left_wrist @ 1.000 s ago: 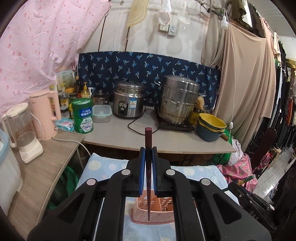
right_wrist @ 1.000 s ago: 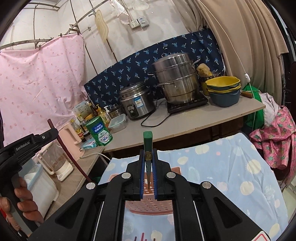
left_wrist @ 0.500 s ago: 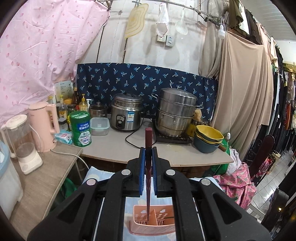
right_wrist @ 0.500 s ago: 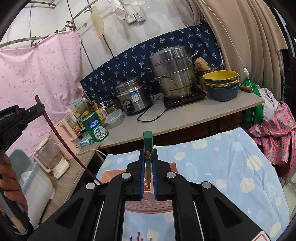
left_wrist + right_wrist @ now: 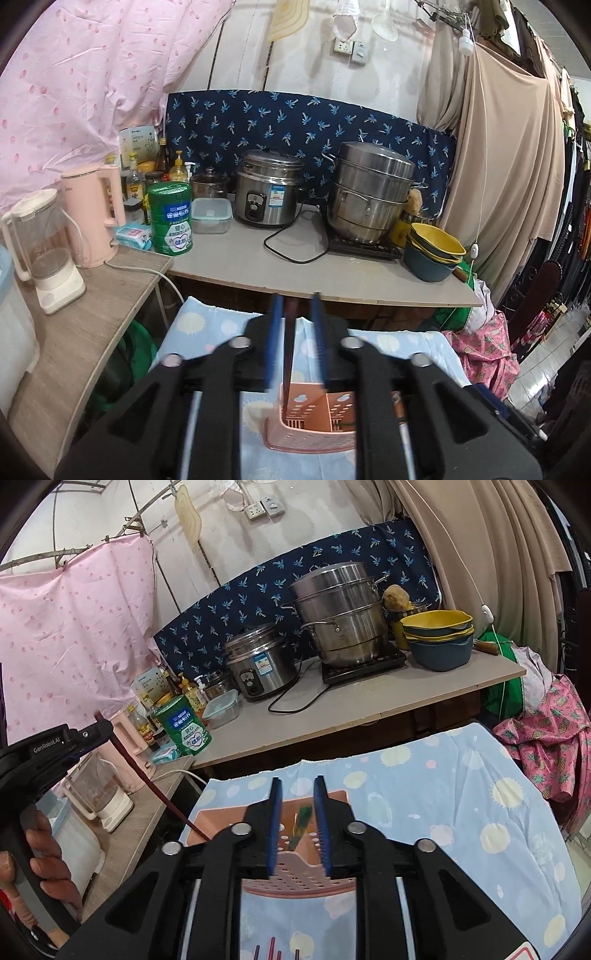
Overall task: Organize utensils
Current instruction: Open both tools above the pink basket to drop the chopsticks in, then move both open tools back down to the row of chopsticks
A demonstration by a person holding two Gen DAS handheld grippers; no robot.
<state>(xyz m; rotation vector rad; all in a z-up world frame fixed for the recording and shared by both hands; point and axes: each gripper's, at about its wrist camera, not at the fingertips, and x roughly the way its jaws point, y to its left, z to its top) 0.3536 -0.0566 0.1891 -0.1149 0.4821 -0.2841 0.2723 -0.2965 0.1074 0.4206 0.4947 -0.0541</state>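
A pink perforated utensil basket [image 5: 314, 424] sits on the blue spotted cloth [image 5: 461, 805], below both grippers; it also shows in the right wrist view [image 5: 295, 878]. My left gripper [image 5: 295, 306] is open, and a dark red chopstick [image 5: 288, 350] stands between its fingers with its tip in the basket's left compartment. In the right wrist view the left gripper [image 5: 88, 734] and that chopstick [image 5: 155, 786] appear at the left. My right gripper [image 5: 297, 786] is open, and a green-handled utensil [image 5: 301, 823], blurred, is between its fingers, dropping into the basket.
A counter [image 5: 295, 273] behind holds a rice cooker [image 5: 267, 192], steamer pot [image 5: 369, 192], stacked bowls [image 5: 434, 254], green tin [image 5: 171, 218] and bottles. A kettle [image 5: 92, 214] and blender [image 5: 44, 251] stand on the left shelf. More red chopsticks [image 5: 273, 949] lie on the cloth, near me.
Both grippers have opened. The green-handled utensil has slipped down out of the right fingers toward the basket. The red chopstick has slid lower between the left fingers.
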